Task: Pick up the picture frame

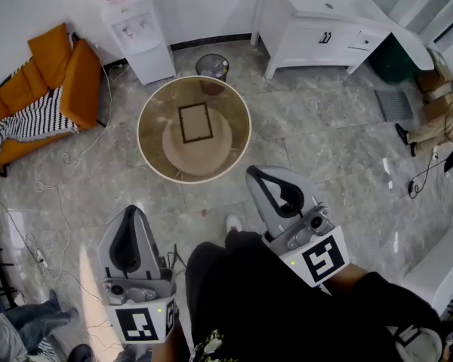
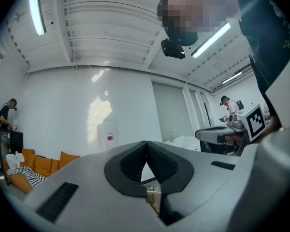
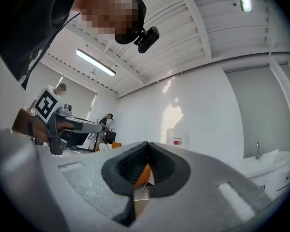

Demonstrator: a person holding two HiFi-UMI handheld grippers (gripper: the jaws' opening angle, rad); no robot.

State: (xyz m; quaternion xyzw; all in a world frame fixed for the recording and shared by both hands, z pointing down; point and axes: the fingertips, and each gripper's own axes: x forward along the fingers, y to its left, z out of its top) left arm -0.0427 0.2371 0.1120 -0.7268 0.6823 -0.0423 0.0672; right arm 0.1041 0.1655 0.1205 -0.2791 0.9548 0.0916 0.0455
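Holding L gripper [image 1: 133, 216] & R gripper [image 1: 257, 178] closed, empty, short of picture frame [image 1: 195, 122] lying flat on round worktop [image 1: 152, 111].

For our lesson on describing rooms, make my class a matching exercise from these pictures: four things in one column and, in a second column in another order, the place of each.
Things:
1. picture frame
2. sofa
3. waste bin
4. sink cabinet

Places, as the head view shows them:
A. top right, against the wall
B. far left, with a striped cloth on it
C. lying flat on the round table
D. just beyond the table, beside the water dispenser

Pairs: 1-C; 2-B; 3-D; 4-A.
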